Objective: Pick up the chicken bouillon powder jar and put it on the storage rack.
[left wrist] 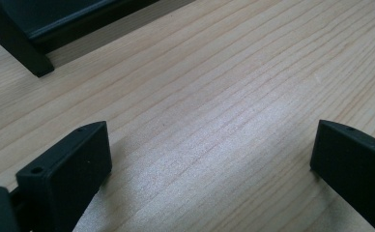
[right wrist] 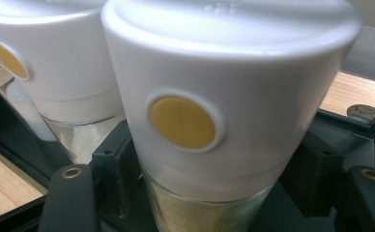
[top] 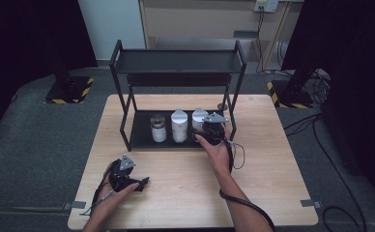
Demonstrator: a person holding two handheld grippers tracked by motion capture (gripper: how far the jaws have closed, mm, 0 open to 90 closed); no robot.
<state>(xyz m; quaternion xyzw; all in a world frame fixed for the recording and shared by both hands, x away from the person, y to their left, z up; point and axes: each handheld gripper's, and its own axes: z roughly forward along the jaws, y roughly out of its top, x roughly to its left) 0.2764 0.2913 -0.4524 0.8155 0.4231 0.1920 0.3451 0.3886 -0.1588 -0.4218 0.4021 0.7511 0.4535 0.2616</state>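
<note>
The right gripper [top: 209, 129] sits right of centre in the high view, at the front right of the black rack [top: 119, 63], and we see its jaws closed on the glass body of the rightmost jar [top: 199, 122]. In the right gripper view, this jar [right wrist: 229, 96] takes up the centre of the frame: a wide white cap bearing a round yellow dot, with clear glass below it and a pale yellowish content visible through the glass. We note one black jaw at each side of the glass, at the lower left and lower right of that frame, both pressed against it. The jar stands upright on the rack's lower tray [top: 139, 133]. To its left in the high view, we find a second white-capped jar [top: 179, 125], just beside the first, and further left a shorter jar with a dark lid [top: 158, 128], set a little apart. The second white-capped jar [right wrist: 55, 58] appears at the upper left of the right gripper view, carrying the same yellow dot. The left gripper [top: 138, 183] lies at the lower left of the high view, low over the wooden table [top: 272, 159], well apart from the rack. In the left gripper view, its jaws stand wide apart with bare wood grain between them and nothing held; a rack foot [left wrist: 28, 60] shows at the upper left.
</note>
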